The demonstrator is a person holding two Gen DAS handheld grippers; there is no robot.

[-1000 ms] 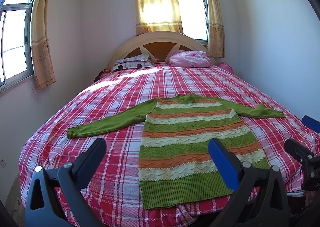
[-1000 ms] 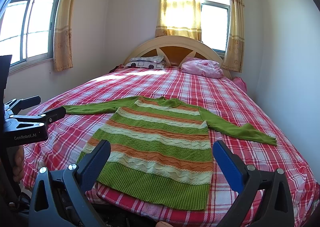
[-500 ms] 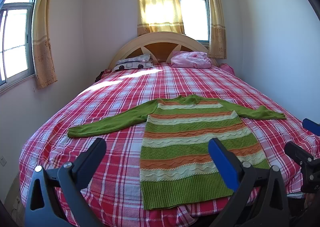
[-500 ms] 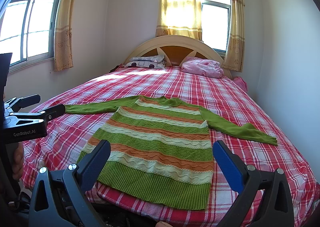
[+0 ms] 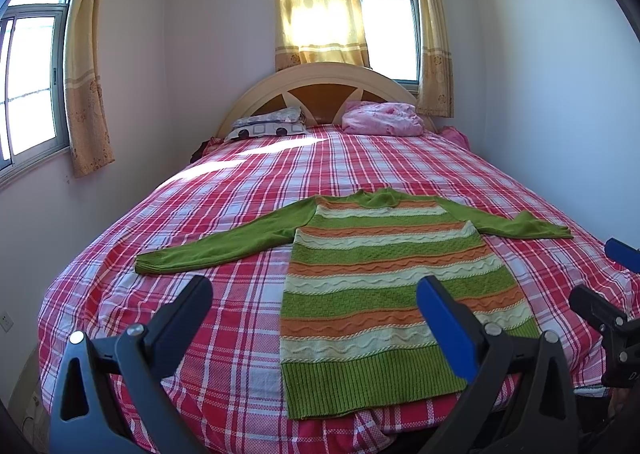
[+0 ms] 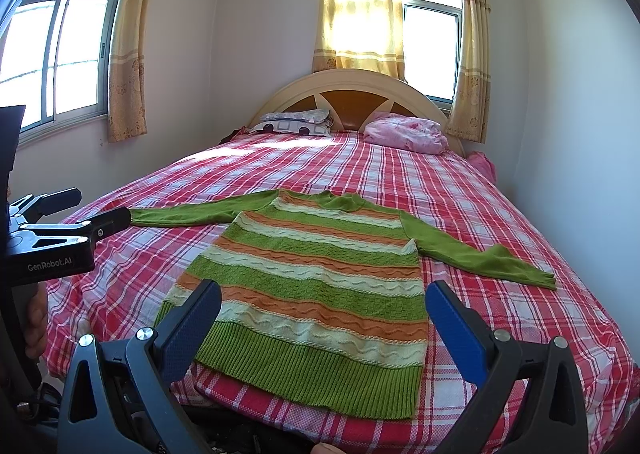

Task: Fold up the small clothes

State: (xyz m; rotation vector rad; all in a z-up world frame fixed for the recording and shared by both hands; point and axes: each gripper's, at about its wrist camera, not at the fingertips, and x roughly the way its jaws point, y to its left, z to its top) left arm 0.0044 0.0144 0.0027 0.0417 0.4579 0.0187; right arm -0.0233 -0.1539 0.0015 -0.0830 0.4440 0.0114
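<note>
I see a bed [image 5: 256,181] with a red plaid sheet in a pale-walled bedroom, yellow curtains [image 6: 360,13] glowing at the window behind an arched headboard [image 5: 324,89]. A green, orange and cream striped sweater [image 5: 384,286] lies flat near the foot, both sleeves spread. My left gripper [image 5: 314,314] and right gripper [image 6: 322,312] hang just above the foot edge, jaws spread wide and empty. Since a second ago, almost nothing has shifted.

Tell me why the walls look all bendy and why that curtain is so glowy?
Both wrist views use fisheye lenses, which curve the walls; in the left wrist view sun glares through the middle curtain, and in the right wrist view a bright patch falls on the bed near the pillow.
</note>
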